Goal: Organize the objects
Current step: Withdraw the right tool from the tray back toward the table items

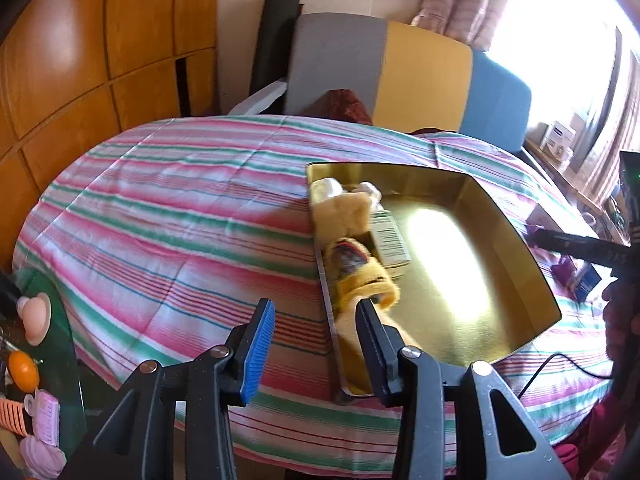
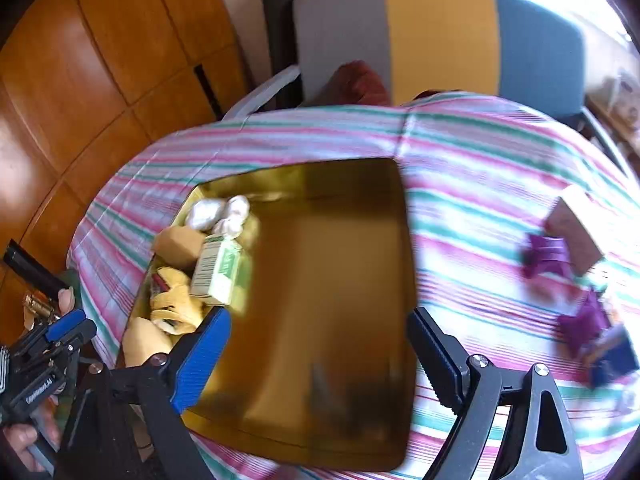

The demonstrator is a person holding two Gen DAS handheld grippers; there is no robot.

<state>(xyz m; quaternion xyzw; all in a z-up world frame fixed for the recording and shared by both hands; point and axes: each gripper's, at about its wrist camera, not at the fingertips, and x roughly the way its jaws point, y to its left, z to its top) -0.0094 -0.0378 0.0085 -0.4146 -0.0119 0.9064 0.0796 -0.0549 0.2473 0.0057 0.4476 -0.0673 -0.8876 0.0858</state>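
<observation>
A gold tin tray (image 1: 440,264) (image 2: 340,280) lies on the striped tablecloth (image 1: 180,208). Along its left side sit a yellow plush piece (image 1: 352,276) (image 2: 176,304), a green and white box (image 1: 390,240) (image 2: 220,272) and white wrapped lumps (image 1: 326,188) (image 2: 216,212). My left gripper (image 1: 314,306) hovers open over the tray's near left wall, one finger outside it and one by the plush. In the right wrist view my left gripper (image 2: 68,328) shows at the lower left. My right gripper (image 2: 320,316) stands wide open above the tray's bare middle, nothing between its fingers.
Purple pieces (image 2: 546,258), a brown box (image 2: 576,236) and a blue item (image 2: 616,356) lie on the cloth right of the tray. A grey, yellow and blue chair back (image 1: 400,72) stands behind the table. Small trinkets (image 1: 36,364) crowd a glass side table at left. A black cable (image 1: 560,362) crosses the right edge.
</observation>
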